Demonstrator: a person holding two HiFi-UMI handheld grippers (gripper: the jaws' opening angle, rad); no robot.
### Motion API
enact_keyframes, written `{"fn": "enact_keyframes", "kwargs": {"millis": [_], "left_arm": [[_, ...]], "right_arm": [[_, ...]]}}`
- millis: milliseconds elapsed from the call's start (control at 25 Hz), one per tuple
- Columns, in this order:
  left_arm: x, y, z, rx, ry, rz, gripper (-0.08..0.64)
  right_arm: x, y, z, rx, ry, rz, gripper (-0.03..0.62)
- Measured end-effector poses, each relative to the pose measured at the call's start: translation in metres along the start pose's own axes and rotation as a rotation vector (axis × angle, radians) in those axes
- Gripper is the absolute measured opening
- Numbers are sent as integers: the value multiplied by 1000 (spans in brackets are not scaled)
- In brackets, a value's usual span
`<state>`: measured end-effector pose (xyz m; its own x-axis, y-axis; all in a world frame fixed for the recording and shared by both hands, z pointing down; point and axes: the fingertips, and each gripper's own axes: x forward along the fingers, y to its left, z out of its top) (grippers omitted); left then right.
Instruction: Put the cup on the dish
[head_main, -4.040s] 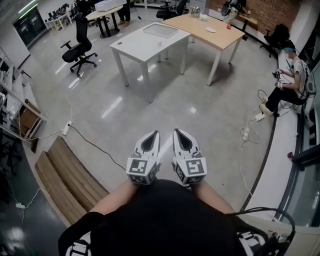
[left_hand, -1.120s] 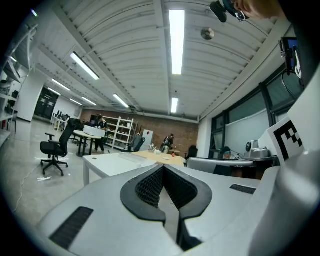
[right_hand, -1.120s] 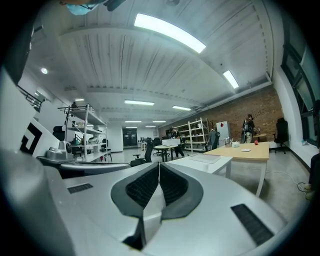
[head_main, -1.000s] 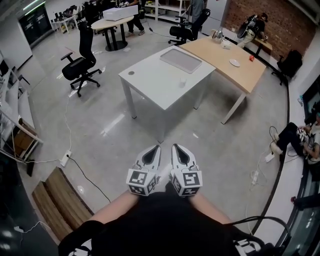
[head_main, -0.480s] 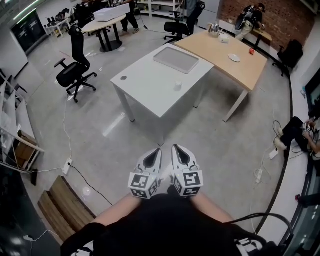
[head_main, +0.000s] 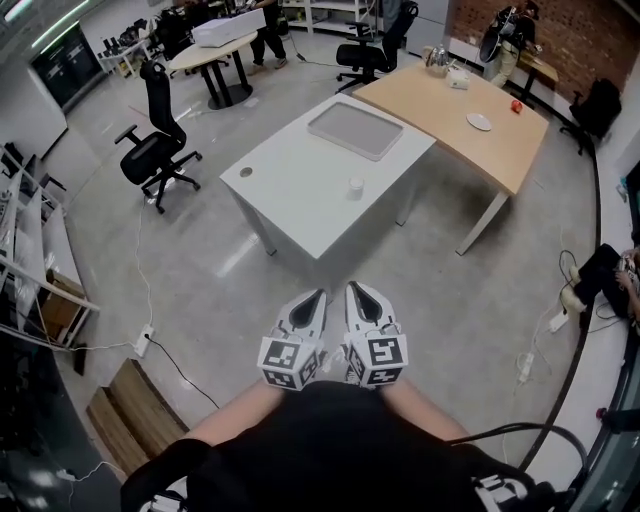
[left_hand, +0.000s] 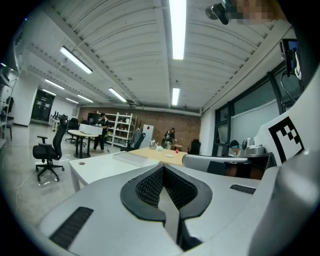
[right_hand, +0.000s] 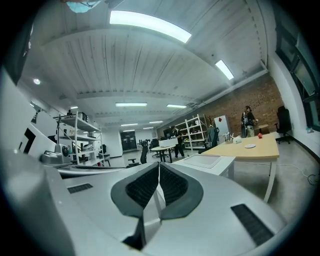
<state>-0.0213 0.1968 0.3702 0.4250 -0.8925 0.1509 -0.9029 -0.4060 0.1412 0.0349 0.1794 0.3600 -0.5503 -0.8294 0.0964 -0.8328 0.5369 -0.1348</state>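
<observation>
A: Tools first?
B: The left tool (head_main: 316, 297) and the right tool (head_main: 356, 290) sit side by side, low, just in front of the person's torso, over the floor (head_main: 200, 250). The gripper views show both with jaws pressed together and nothing between them.
A: Where's the cup?
B: The cup (head_main: 356, 186) is upright on the white bench (head_main: 290, 185), near its right edge, well apart from both tools. A grey tray (head_main: 357, 130) lies at the far end of the same bench, apart from the cup.
A: And the dish?
B: The dish (head_main: 480, 121) is on the wooden bench (head_main: 430, 95) beyond, with a small red thing (head_main: 516, 106) near it; the cup is not on it
</observation>
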Motion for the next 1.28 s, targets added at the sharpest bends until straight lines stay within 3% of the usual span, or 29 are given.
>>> {"fn": "enact_keyframes", "kwargs": {"millis": [440,760,1000,1280], "left_arm": [[87,6,24,19,-47,40,3],[111,32,18,-26,-38,80,3],[124,47,5,-59,-17,89,3],[166,72,7,-66,4,29,3]], "right_arm": [[60,-63,25,-38,-30,68,14],[89,-60,12,-57,13,120,14],[102,-76,-4,-45,60,88,14],[142,-93,-3,-50,75,39,14]]}}
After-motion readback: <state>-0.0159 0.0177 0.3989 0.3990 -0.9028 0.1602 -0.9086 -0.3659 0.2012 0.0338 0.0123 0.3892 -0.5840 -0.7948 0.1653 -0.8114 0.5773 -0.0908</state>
